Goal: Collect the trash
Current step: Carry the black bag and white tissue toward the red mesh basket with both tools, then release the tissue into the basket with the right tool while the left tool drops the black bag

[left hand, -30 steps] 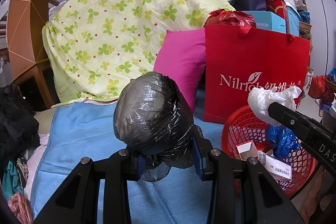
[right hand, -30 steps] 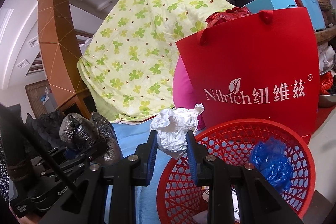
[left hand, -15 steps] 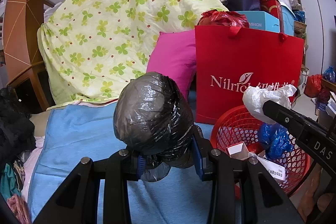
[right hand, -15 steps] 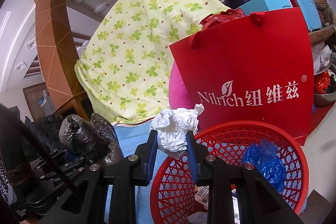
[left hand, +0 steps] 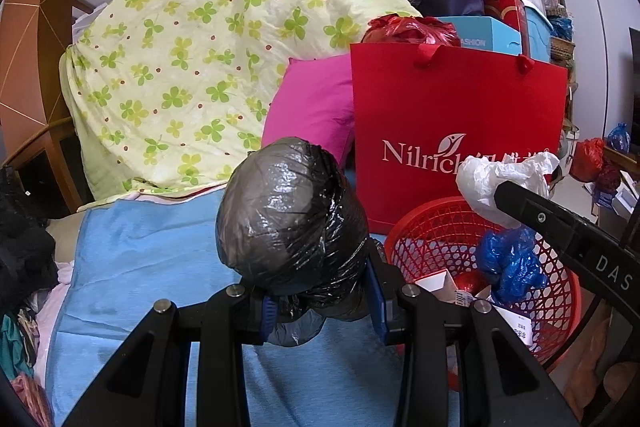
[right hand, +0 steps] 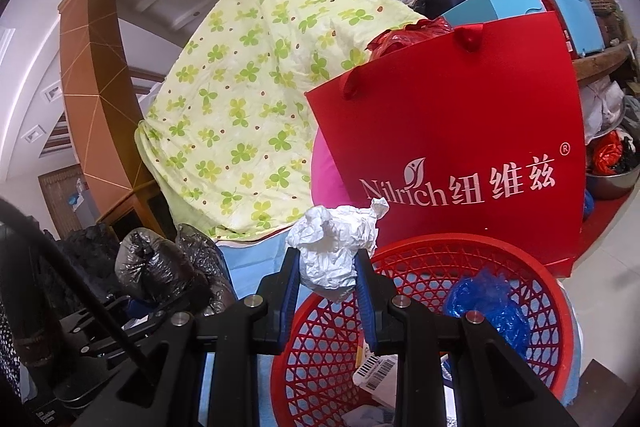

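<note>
left gripper [left hand: 322, 303] clamps black bag [left hand: 292, 223] | right gripper [right hand: 326, 277] pinches white wad [right hand: 336, 247] | red basket [right hand: 420, 251] – contents partly hidden

Basket [right hand: 420, 247]: red lattice. Quilt [left hand: 208, 39]: pale yellow, green clover print. Wad [right hand: 332, 251]: white; bag [left hand: 288, 219]: grey-black.

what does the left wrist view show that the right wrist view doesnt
Only the left wrist view: the left gripper head-on, shut on the black bag, and the blue sheet spread wide beneath it.

Only the right wrist view: the right gripper head-on, clamping the white wad, and the steel bowl at far right.

Both: red basket, blue plastic inside it, red Nilrich bag, clover quilt.
</note>
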Action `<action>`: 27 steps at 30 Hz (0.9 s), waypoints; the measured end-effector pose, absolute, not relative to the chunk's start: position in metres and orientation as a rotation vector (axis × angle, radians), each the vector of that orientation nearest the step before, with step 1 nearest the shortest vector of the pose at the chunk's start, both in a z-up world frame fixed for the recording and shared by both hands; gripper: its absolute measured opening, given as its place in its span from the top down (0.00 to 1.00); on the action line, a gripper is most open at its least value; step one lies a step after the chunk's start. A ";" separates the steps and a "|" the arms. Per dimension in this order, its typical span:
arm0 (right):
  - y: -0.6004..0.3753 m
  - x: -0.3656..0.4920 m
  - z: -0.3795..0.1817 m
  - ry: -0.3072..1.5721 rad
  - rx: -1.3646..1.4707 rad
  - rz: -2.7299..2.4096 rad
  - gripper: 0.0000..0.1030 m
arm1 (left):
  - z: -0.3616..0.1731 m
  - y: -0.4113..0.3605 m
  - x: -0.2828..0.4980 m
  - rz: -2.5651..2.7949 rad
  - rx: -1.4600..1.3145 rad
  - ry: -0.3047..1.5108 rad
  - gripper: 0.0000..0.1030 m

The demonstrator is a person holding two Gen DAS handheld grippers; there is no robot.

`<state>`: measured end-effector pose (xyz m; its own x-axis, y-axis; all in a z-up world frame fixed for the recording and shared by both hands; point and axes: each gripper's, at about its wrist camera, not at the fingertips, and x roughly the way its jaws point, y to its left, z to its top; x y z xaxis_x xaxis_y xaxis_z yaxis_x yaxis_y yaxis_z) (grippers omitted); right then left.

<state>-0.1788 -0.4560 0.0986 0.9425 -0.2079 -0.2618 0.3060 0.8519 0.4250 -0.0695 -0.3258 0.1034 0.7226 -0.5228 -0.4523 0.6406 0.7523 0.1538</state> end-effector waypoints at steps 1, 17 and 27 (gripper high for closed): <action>-0.458 -0.179 0.098 0.211 0.483 -0.274 0.72 | 0.103 -0.327 -0.069 -0.657 0.312 0.402 0.62; -0.497 -0.192 0.088 0.206 0.620 -0.352 0.72 | 0.094 -0.342 -0.072 -0.822 0.253 0.480 0.62; -0.509 -0.195 0.085 0.205 0.650 -0.377 0.72 | 0.082 -0.363 -0.089 -0.890 0.301 0.488 0.60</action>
<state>-0.1954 -0.5086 0.0852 0.9126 -0.2766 -0.3011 0.4031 0.7317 0.5496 -0.0889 -0.3634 0.0821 0.5309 -0.6661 -0.5238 0.7998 0.5982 0.0500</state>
